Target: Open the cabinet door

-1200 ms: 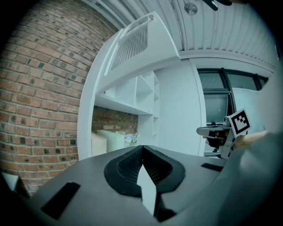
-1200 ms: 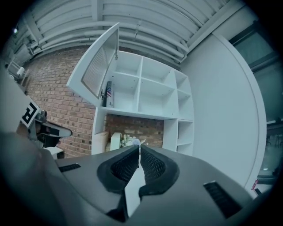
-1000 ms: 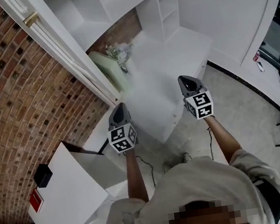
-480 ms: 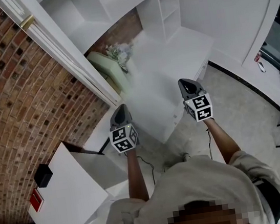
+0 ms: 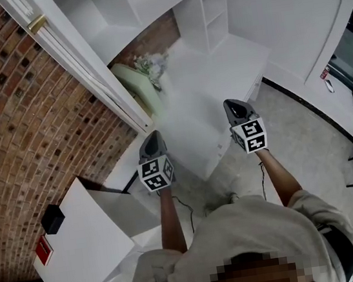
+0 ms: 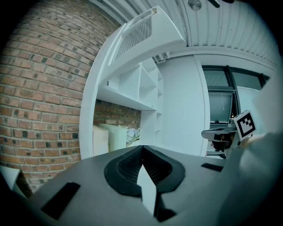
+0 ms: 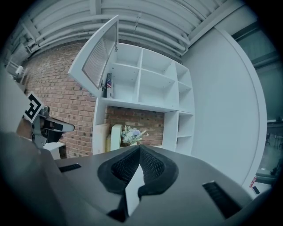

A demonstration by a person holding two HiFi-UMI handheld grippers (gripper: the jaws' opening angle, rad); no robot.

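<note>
Head view first: left hand-held gripper (image 5: 152, 136) and right hand-held gripper (image 5: 232, 104) are both held out in front of the person, side by side with a clear gap between them. Both point toward the white shelf unit (image 5: 163, 2).

Left gripper view shows that one clenched, with the two dark pads meeting at the tip and nothing in between. You can also spot the other one off at its right edge. Right gripper view is the same story, jaws pressed together and empty. So neither is touching anything at all.

Just past the tips there's the white tabletop (image 5: 231, 64) at the base of the unit, with a little bunch of flowers (image 5: 152, 62) sitting back in the brick-backed nook. A couple of pale boards (image 5: 133, 84) lean beside them at the left.

Now the cabinet door (image 7: 99, 57): it's way up top, at the upper left compartment of the unit, and it already stands open. It's swung out from the compartment at an angle, and its slatted-looking panel is visible. From the left side you see it from underneath, sticking out overhead. It's well apart from both hand-held grippers, high above where they point.

Further out, a brick wall (image 5: 23, 113) runs along the left. Nearer the person there's a low white table (image 5: 93, 246) with a small black box (image 5: 54, 219) and a red thing (image 5: 44, 252) on it.
</note>
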